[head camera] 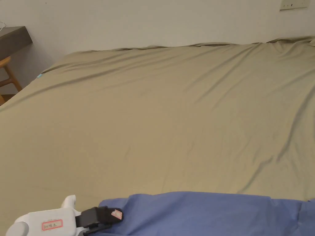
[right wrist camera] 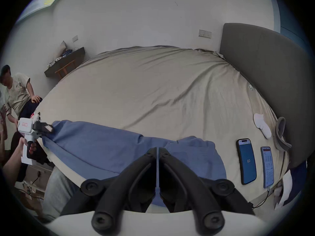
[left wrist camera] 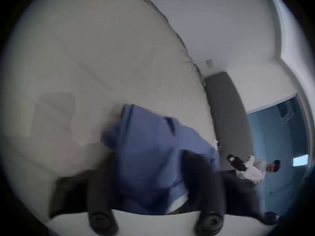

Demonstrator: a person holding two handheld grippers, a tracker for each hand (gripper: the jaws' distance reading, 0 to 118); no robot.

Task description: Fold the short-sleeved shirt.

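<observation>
The blue short-sleeved shirt (head camera: 200,215) lies stretched sideways along the near edge of the bed, drawn taut between my two grippers. At the bottom left of the head view, my left gripper (head camera: 106,216) has its black jaws shut on the shirt's left end. It appears again at the far left as the left gripper (right wrist camera: 48,129), with a hand around its handle. In the blurred left gripper view, blue shirt cloth (left wrist camera: 144,146) bunches between the jaws. My right gripper (right wrist camera: 157,148) is shut on the shirt (right wrist camera: 102,149), with a thin blue strip of cloth between its jaws.
An olive-tan sheet (head camera: 169,116) covers the wide bed beyond the shirt. Two phones (right wrist camera: 247,161) (right wrist camera: 268,166) and a white item (right wrist camera: 261,127) lie at the bed's right side by the grey headboard (right wrist camera: 264,78). Another person (right wrist camera: 17,89) sits at the left. A wooden chair (head camera: 9,76) stands under a wall shelf (head camera: 15,38).
</observation>
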